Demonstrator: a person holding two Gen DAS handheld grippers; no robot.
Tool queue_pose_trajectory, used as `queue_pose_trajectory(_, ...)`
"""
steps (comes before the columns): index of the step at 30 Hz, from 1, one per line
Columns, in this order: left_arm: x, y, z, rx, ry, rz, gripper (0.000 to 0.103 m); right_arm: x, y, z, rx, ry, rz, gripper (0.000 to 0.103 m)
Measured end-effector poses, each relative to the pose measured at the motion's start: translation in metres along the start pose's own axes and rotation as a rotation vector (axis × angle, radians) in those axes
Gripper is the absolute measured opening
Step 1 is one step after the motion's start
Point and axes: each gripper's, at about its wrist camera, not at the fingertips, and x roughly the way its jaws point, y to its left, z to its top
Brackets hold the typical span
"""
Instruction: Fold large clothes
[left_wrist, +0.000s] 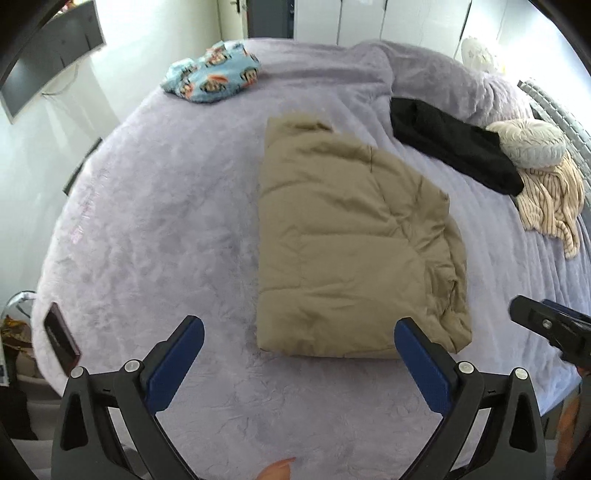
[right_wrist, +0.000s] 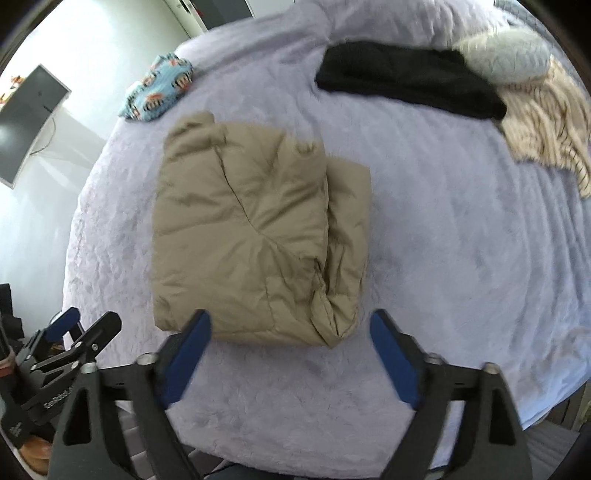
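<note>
A tan puffy jacket (left_wrist: 347, 243) lies folded into a thick rectangle on the lilac bed cover (left_wrist: 166, 221). It also shows in the right wrist view (right_wrist: 251, 236). My left gripper (left_wrist: 299, 328) is open and empty, just in front of the jacket's near edge. My right gripper (right_wrist: 290, 321) is open and empty, its fingers at the jacket's near edge. The right gripper also shows in the left wrist view (left_wrist: 546, 325), to the right of the jacket. The left gripper shows at the left of the right wrist view (right_wrist: 88, 328).
A blue patterned garment (left_wrist: 210, 74) lies at the far left of the bed. A black garment (left_wrist: 454, 144), a grey round cushion (left_wrist: 532, 142) and a striped beige garment (left_wrist: 550, 199) lie at the far right. A dark phone-like object (left_wrist: 61, 341) sits at the bed's left edge. A monitor (left_wrist: 48, 55) stands left.
</note>
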Motion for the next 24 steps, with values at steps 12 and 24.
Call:
queue_pose_trajectory(12,-0.067,0.001,0.012,-0.057,-0.104,0.049,0.103,-0.053,0.003,0.009,-0.009,-0.079,-0.018,0.103)
queue_pose_trajectory(24,-0.092,-0.003,0.006,-0.038,-0.119,0.045,0.103,-0.08,0.015,0.001,-0.037,-0.139,-0.05,0.103)
